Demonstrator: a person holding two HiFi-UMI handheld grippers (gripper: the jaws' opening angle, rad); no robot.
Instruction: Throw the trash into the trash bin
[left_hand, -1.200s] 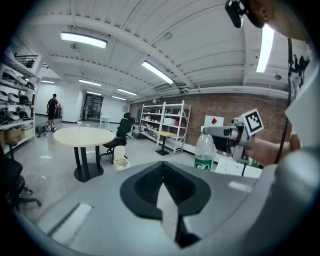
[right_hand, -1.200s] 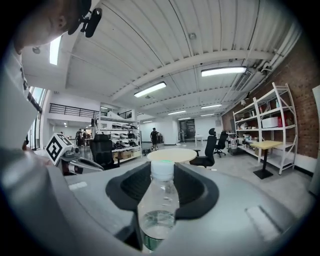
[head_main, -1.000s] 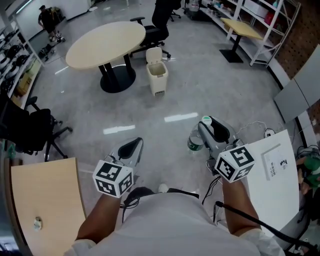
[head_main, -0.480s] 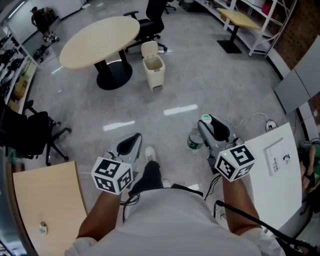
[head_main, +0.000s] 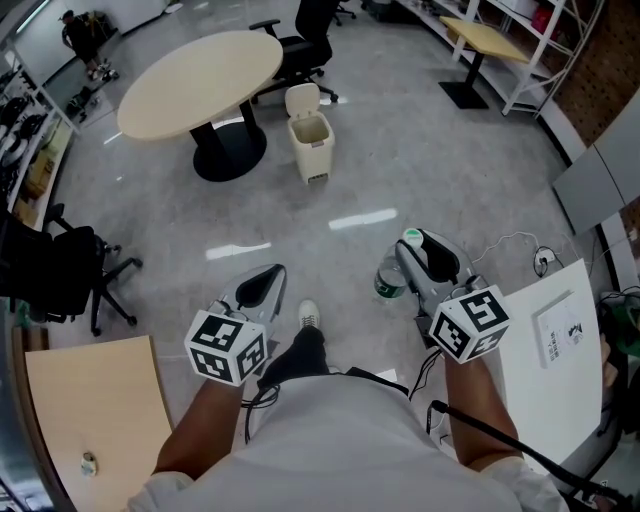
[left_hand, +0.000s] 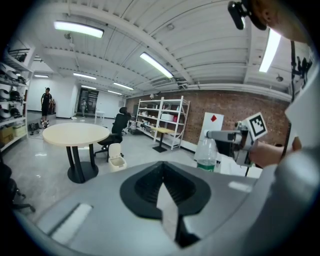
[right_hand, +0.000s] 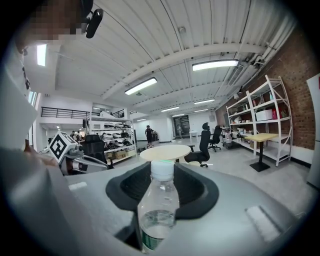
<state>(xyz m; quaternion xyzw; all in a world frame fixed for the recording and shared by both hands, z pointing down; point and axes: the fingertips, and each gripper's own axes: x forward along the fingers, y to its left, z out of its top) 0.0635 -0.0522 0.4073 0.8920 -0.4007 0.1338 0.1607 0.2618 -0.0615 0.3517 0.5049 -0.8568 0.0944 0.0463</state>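
Head view shows the right gripper, right of centre, clamped on a clear plastic bottle with a white cap and green label, held upright above the grey floor. The left gripper, lower left of centre, has its jaws together; a thin pale strip shows at their seam, unidentifiable. The open trash bin stands in the upper middle beside a round table, well apart from both grippers.

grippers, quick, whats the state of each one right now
left gripper: jaws shut on a thin white scrap, seemingly paper.
right gripper: jaws shut on a clear plastic bottle.
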